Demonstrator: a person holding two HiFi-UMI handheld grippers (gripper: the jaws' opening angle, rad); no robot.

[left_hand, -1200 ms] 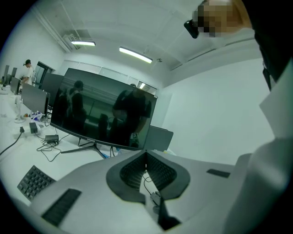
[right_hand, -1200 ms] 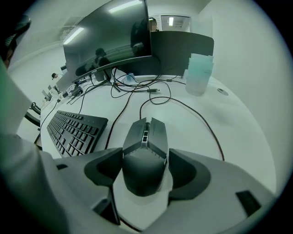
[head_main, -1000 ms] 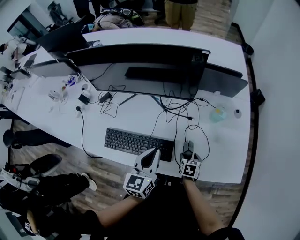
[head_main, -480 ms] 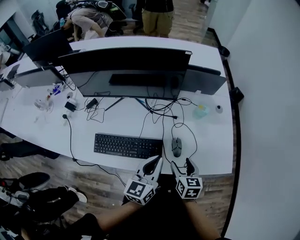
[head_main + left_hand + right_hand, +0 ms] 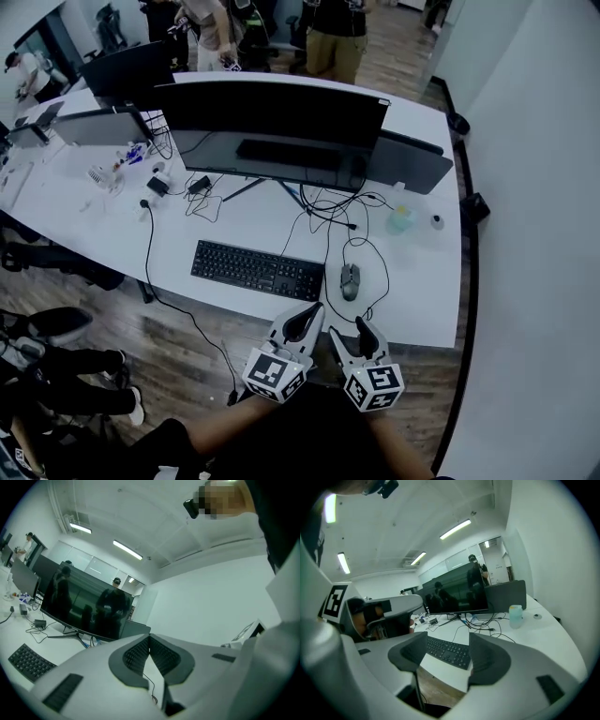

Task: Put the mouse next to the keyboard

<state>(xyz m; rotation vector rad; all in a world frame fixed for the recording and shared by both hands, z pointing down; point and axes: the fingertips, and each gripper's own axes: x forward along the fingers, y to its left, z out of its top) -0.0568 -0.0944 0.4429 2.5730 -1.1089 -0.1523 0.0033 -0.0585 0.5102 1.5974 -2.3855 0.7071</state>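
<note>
The grey mouse (image 5: pixel 350 280) lies on the white table (image 5: pixel 422 291), just right of the black keyboard (image 5: pixel 258 270), its cable looping behind it. Both grippers hang below the table's front edge, off the tabletop. My right gripper (image 5: pixel 353 330) sits just short of the mouse; its jaws stand wide and are closing with nothing between them (image 5: pixel 447 644). Through them I see the keyboard (image 5: pixel 447 651); the mouse is hidden there. My left gripper (image 5: pixel 307 317) is beside it, its fingertips touching (image 5: pixel 149 639) and holding nothing.
A wide dark monitor (image 5: pixel 281 131) stands behind the keyboard, with tangled cables (image 5: pixel 347 220) under it. A pale bottle (image 5: pixel 401 218) and a small round object (image 5: pixel 437 221) sit at the right. People stand beyond the table. A white wall runs along the right.
My right gripper has drawn back from the mouse to below the table edge, leaving the mouse beside the keyboard. The left gripper has stayed low by the edge.
</note>
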